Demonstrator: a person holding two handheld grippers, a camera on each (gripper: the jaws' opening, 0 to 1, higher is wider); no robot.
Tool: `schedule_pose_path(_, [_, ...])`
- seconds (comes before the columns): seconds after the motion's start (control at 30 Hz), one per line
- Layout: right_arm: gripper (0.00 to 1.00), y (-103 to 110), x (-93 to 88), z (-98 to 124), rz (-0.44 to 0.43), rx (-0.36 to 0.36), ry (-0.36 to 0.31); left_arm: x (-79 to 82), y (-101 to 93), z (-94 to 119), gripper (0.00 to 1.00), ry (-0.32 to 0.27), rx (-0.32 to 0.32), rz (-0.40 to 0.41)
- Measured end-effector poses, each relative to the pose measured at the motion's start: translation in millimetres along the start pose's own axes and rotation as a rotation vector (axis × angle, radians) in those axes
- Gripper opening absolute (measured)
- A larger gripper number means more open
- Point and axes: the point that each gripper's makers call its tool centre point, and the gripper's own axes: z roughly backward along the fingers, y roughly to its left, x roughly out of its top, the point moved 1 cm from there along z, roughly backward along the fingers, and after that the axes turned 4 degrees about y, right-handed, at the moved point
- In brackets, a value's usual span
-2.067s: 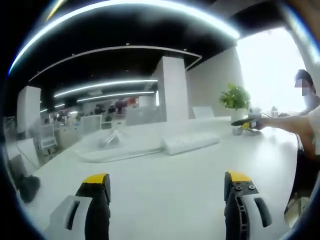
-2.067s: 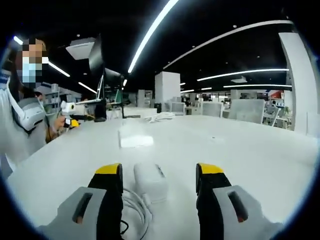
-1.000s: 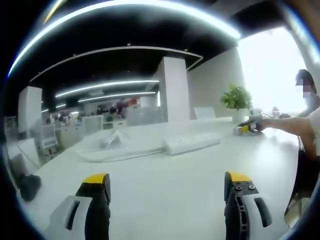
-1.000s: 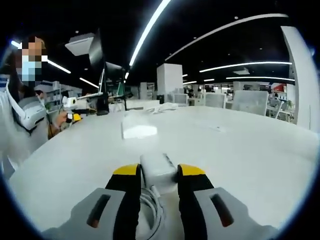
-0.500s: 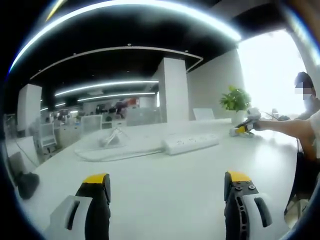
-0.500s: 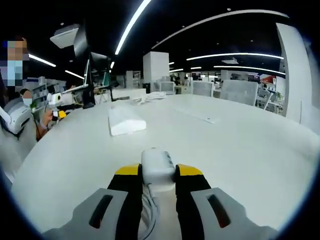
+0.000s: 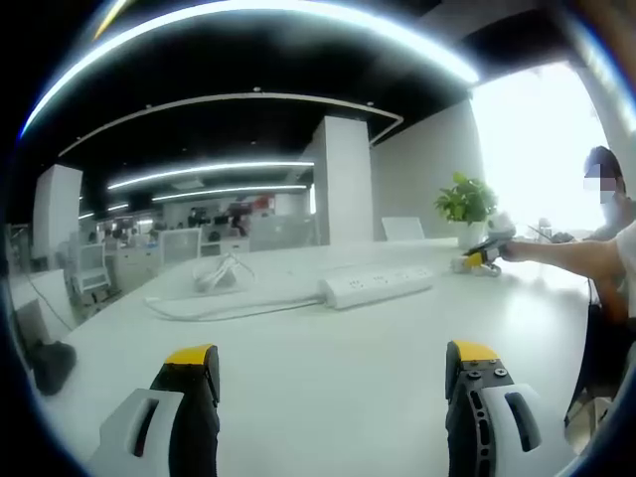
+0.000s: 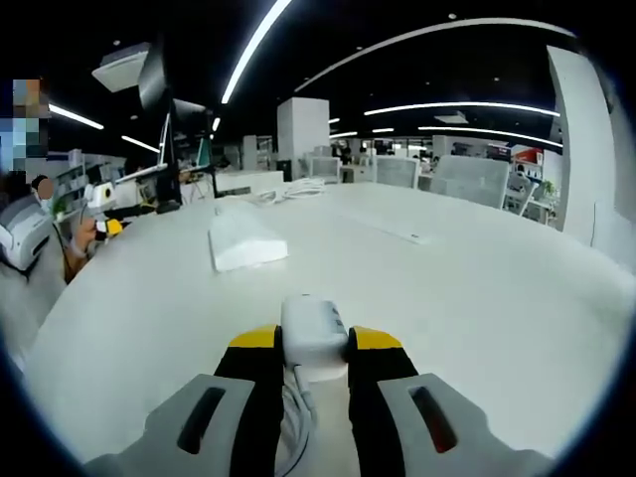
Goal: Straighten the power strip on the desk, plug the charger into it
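Now: charger pinched, strip lying ahead

Right gripper [image 8: 314,348] fingers pinching white charger [image 8: 314,333] at lower centre of right gripper view, cord [image 8: 296,402] trailing down between them. Left gripper [image 7: 330,363] fingers spread wide over bare worktop [image 7: 328,397]. Power strip [image 7: 376,285] lying mid-frame, beyond them, well apart.

Hidden and unclear parts

The charger [image 8: 314,333] is partly covered by the right tool [image 8: 313,343], its cable running down out of the picture. The power strip [image 7: 376,285] sockets are too small to count, and its cord end blurs away.
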Motion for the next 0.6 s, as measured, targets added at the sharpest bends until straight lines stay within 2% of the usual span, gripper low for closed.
schedule_pose_path(0.6, [0.22, 13, 24.6, 3, 0.084, -0.003, 0.053, -0.4, -1.8, 4, 0.97, -0.006, -0.018, 0.002])
